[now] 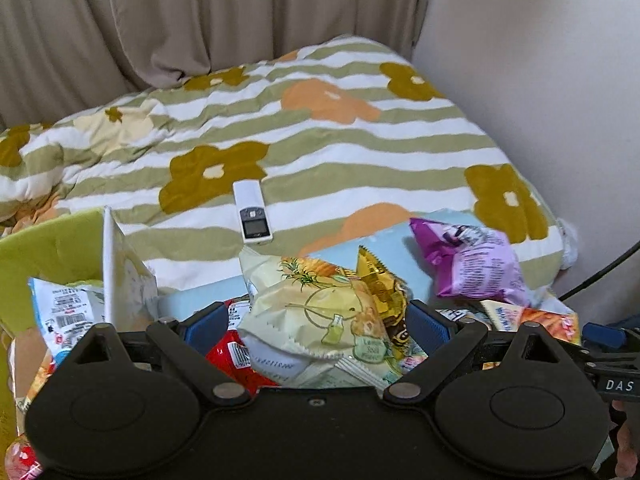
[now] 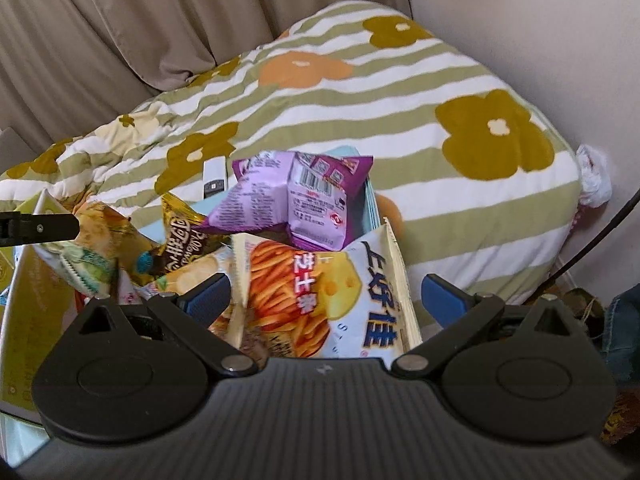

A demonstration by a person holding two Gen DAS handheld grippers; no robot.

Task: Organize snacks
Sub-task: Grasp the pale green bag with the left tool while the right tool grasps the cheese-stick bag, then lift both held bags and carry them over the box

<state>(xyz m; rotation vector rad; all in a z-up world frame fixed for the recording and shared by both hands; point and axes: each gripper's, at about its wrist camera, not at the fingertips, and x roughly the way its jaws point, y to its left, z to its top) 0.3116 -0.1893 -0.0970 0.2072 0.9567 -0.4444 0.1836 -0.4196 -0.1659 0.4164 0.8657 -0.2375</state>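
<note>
left gripper wide open, pads either side of pale cream snack pack, not seen pressing it; pack's long axis running roughly away from camera. right gripper likewise wide open, straddling upright cheese-stick bag, long axis vertical. purple packet tilted atop pile, barcode up. green box at left edge. open striped quilt beyond, white remote near pile.

Beige pleated curtains behind, plain pale wall at right, and in front a bed under a rumpled quilt striped green and white with mustard and orange flowers, softly and evenly lit.
</note>
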